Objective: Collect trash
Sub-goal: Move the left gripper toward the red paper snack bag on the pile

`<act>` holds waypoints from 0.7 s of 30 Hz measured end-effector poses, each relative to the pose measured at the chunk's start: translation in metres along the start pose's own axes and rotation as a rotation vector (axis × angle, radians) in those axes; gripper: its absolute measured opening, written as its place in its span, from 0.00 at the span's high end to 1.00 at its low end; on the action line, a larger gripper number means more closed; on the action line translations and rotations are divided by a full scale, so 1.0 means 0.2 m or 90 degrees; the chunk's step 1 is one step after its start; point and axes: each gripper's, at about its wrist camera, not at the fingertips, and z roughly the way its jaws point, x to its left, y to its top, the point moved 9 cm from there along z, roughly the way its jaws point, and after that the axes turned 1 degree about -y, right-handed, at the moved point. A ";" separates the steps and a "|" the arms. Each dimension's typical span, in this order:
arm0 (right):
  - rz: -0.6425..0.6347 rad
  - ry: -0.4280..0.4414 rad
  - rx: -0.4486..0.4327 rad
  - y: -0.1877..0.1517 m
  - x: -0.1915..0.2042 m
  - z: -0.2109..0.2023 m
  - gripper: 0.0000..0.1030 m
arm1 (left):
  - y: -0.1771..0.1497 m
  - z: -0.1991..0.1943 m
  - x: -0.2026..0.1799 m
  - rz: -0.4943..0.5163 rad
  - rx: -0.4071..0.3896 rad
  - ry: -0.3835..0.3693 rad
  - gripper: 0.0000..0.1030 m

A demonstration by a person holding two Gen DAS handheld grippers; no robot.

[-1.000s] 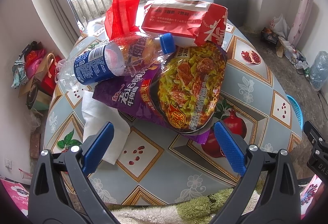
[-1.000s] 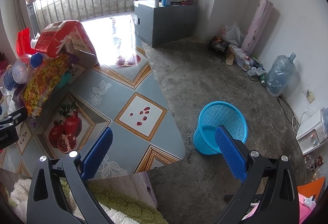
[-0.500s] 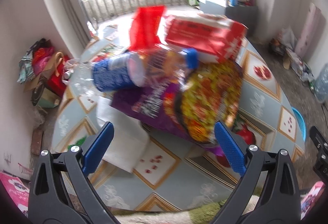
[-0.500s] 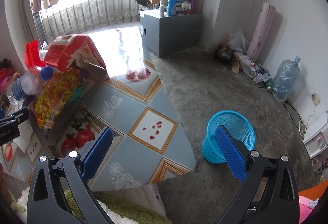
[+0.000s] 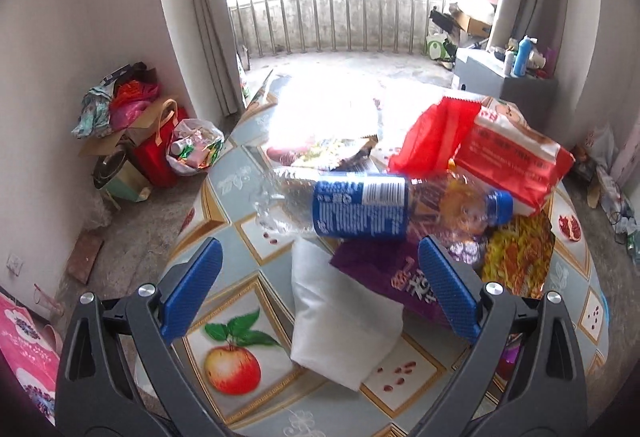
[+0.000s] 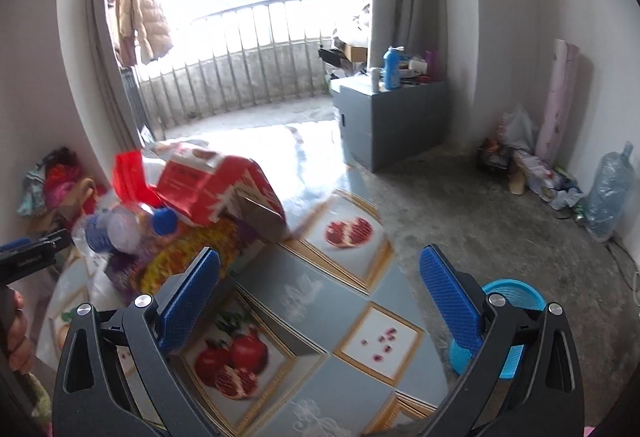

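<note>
While blue basket (image 6: pixel 505 321) sits on floor, contents hidden, plastic bottle (image 5: pixel 372 212) tops wrappers. Left gripper (image 5: pixel 320 293) hovers before it, fingers spread; right gripper (image 6: pixel 320 297) likewise spread, empty

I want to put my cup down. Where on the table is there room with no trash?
Bare tablecloth lies on the near right side, around the pomegranate picture toward the table edge above the blue plastic basket. Another patch holds the apple picture, left of the white paper napkin. The middle is crowded: clear plastic bottle, red bag, noodle wrapper.

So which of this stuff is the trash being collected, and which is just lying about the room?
For the job:
plastic bottle
white tissue
purple noodle wrapper
red packet
blue basket
left gripper, right gripper, both open

Lying about:
grey cabinet
water jug
hanging coat
</note>
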 end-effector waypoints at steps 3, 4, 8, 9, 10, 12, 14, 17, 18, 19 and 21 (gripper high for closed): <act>0.015 0.036 -0.002 0.06 0.03 0.02 0.05 | 0.06 0.01 0.02 0.004 -0.024 -0.030 0.09; 0.021 0.050 0.000 0.07 0.04 0.02 0.05 | 0.09 0.01 0.02 0.004 -0.036 -0.050 0.09; 0.059 0.113 0.020 0.12 0.07 0.06 0.05 | 0.18 0.01 -0.03 0.003 -0.085 -0.132 0.09; 0.070 0.130 0.026 0.12 0.08 0.08 0.05 | 0.20 0.01 -0.05 0.004 -0.096 -0.153 0.09; 0.081 0.148 0.033 0.13 0.08 0.10 0.05 | 0.22 0.00 -0.06 0.005 -0.104 -0.167 0.09; 0.102 0.184 0.051 0.14 0.10 0.15 0.05 | 0.25 0.01 -0.10 0.010 -0.121 -0.190 0.09; 0.132 0.225 0.070 0.15 0.12 0.20 0.09 | 0.30 0.02 -0.13 0.017 -0.132 -0.200 0.09; 0.175 0.289 0.102 0.15 0.17 0.28 0.15 | 0.35 0.06 -0.18 0.030 -0.139 -0.225 0.09; 0.189 0.310 0.114 0.15 0.19 0.32 0.18 | 0.37 0.07 -0.21 0.034 -0.138 -0.238 0.09; 0.203 0.332 0.125 0.15 0.21 0.36 0.20 | 0.38 0.09 -0.22 0.037 -0.138 -0.249 0.09; 0.231 0.375 0.144 0.15 0.25 0.41 0.22 | 0.40 0.12 -0.25 0.043 -0.135 -0.268 0.18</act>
